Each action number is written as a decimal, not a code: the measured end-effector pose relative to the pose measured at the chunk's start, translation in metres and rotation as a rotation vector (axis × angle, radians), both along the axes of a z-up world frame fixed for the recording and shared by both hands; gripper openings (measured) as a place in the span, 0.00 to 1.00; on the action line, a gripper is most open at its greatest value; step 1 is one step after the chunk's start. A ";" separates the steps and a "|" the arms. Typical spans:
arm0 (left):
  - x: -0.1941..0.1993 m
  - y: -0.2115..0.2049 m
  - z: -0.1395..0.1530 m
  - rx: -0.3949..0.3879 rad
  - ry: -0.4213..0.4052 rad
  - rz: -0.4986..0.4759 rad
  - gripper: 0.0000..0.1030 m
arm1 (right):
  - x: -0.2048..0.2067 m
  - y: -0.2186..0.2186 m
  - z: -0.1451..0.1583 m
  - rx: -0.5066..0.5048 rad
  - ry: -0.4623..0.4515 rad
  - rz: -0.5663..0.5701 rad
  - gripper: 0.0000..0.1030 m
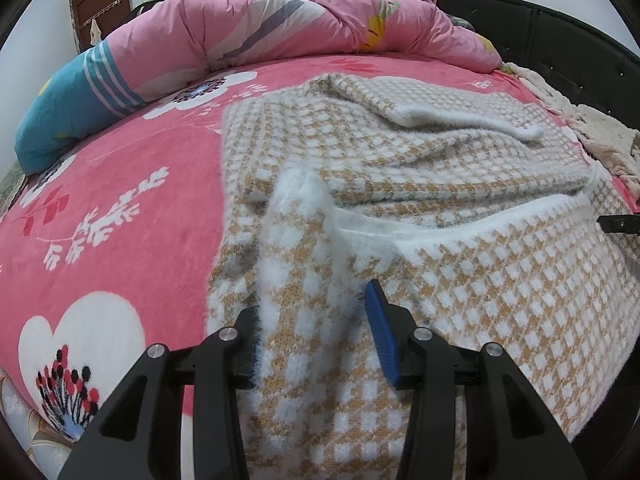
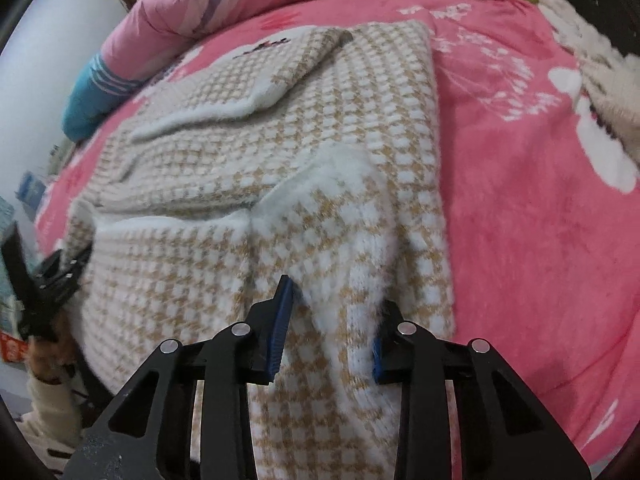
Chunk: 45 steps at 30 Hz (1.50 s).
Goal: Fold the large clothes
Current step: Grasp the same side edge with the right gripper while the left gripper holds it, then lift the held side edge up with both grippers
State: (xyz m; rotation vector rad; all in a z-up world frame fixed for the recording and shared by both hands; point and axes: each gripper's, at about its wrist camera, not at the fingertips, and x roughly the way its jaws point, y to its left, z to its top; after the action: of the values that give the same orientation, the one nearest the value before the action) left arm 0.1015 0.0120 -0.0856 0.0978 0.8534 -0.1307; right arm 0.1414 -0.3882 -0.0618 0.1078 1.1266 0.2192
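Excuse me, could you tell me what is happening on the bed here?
A person is folding a large tan-and-white checked sweater spread on a pink floral blanket. Each hand holds a claw at the sweater's near edge. The left claw has a bunched fold of knit between its fingers, and the right claw likewise has a raised fold between its own. A sleeve is already folded across the sweater's far part. A pink quilt lies heaped behind.

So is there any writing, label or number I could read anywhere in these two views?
None legible.
Pink floral fleece bedspread: white marks only, perhaps lettering, too blurred to read in the right wrist view.
Tan-and-white checked knit sweater: no label showing.
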 end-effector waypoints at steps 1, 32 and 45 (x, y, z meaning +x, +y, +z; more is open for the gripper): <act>0.000 0.000 0.000 0.001 0.000 0.000 0.41 | 0.000 0.004 0.000 -0.014 -0.004 -0.001 0.30; 0.001 -0.001 0.001 0.007 0.002 0.006 0.42 | -0.008 0.022 -0.002 -0.118 -0.041 -0.009 0.32; -0.009 0.000 0.012 0.051 -0.055 0.007 0.15 | -0.034 0.039 0.022 -0.267 -0.180 -0.020 0.06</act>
State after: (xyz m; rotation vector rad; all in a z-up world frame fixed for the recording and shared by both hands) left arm 0.0921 0.0120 -0.0734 0.1458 0.8019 -0.0987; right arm 0.1078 -0.3495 -0.0399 -0.1362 0.9656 0.0578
